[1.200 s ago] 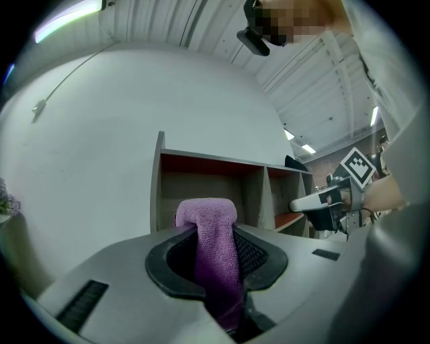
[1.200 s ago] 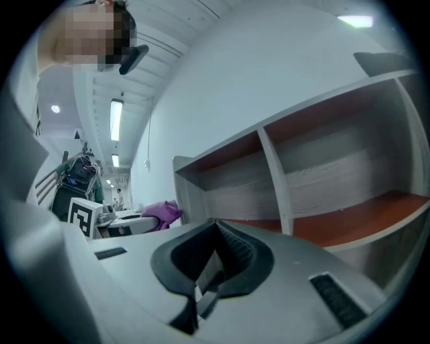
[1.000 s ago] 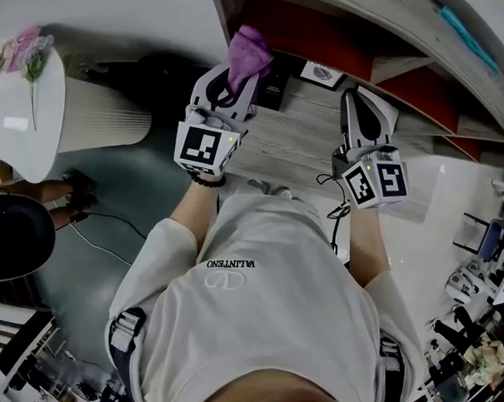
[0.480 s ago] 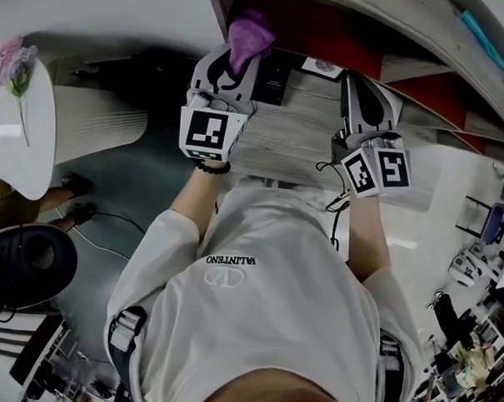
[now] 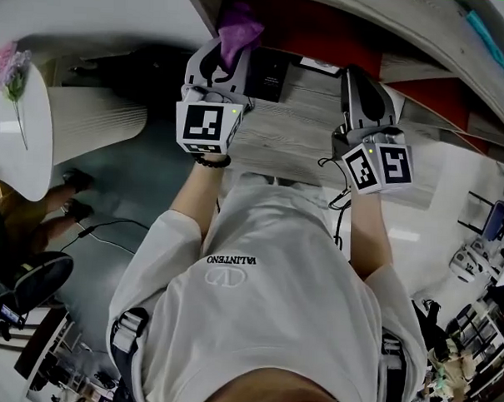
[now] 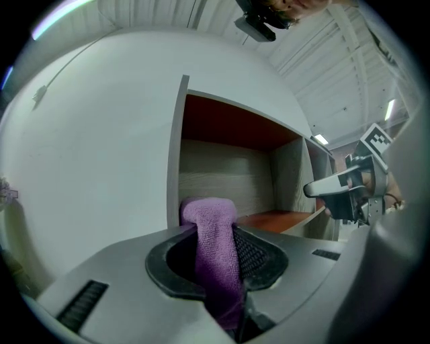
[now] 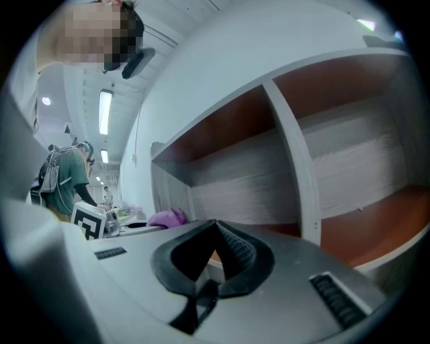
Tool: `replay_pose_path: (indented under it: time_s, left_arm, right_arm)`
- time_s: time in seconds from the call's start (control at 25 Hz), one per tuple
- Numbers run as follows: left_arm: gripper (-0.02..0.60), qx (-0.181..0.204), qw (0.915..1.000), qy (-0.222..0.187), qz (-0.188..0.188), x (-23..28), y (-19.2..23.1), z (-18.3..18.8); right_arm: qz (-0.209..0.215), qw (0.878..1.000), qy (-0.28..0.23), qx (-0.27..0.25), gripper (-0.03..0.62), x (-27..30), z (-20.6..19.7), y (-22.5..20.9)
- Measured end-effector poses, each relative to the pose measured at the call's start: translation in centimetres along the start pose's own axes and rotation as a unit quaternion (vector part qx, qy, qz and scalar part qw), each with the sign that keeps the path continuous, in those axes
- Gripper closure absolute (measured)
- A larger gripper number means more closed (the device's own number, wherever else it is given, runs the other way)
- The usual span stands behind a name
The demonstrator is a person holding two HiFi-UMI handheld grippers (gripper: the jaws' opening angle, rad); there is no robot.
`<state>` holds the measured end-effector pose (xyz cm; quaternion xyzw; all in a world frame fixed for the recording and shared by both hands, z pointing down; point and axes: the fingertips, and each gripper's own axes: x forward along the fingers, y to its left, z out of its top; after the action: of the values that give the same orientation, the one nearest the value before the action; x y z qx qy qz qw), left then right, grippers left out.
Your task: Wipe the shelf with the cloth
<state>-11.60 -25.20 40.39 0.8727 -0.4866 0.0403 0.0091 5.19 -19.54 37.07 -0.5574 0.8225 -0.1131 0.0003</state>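
Far left, head view: round white table (image 5: pixel 26 132) carrying a few pink flowers (image 5: pixel 12 65); it stands well apart from the shelf.

Left gripper (image 5: pixel 223 55) is raised at the left end of the shelf (image 5: pixel 292 135). Its jaws are clamped tight on a purple cloth (image 5: pixel 237 25). In the left gripper view the cloth (image 6: pixel 213 232) runs up between the pads as a narrow strip and bunches into a rounded wad past the tips. The wad sits in front of the leftmost compartment, just beside the white side panel (image 6: pixel 176 154). Cannot tell whether it touches the board.

Centre: a black box (image 5: pixel 273 72) and a small framed card (image 5: pixel 323 66) rest on the grey wood-grain shelf board, between the two grippers.

Right gripper (image 5: pixel 362 86) hovers over the board, pointing into the shelf. Right gripper view: jaws closed together, tips meeting, nothing held (image 7: pixel 216 223). Beyond them are grey back panels, a white divider (image 7: pixel 295 161) and red-brown undersides.
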Motion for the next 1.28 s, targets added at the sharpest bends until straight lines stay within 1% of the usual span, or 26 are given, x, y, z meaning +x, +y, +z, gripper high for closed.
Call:
replay_pose_path:
  time_s: [0.2,0.36,0.6,1.28]
  left_arm:
    - [0.492,0.001,0.9999,0.006,0.016,0.4,0.1,-0.5]
    - [0.492,0.009,0.9996,0.009,0.023,0.5,0.0,-0.6]
    - [0.492,0.008,0.9994,0.012,0.032,0.6,-0.2,-0.7]
    - [0.492,0.007,0.9998,0.013,0.016,1.7,-3.9,-0.5]
  right_arm:
    - [0.005,1.000,0.009,0.008,0.595,-0.2,-0.8,-0.4]
    - [0.009,1.000,0.012,0.016,0.595,-0.3,-1.3,-0.7]
    - [0.013,1.000,0.014,0.025,0.595,-0.6,-1.7,-1.2]
    - [0.014,0.999,0.017,0.033,0.595,-2.6,-2.0,-2.9]
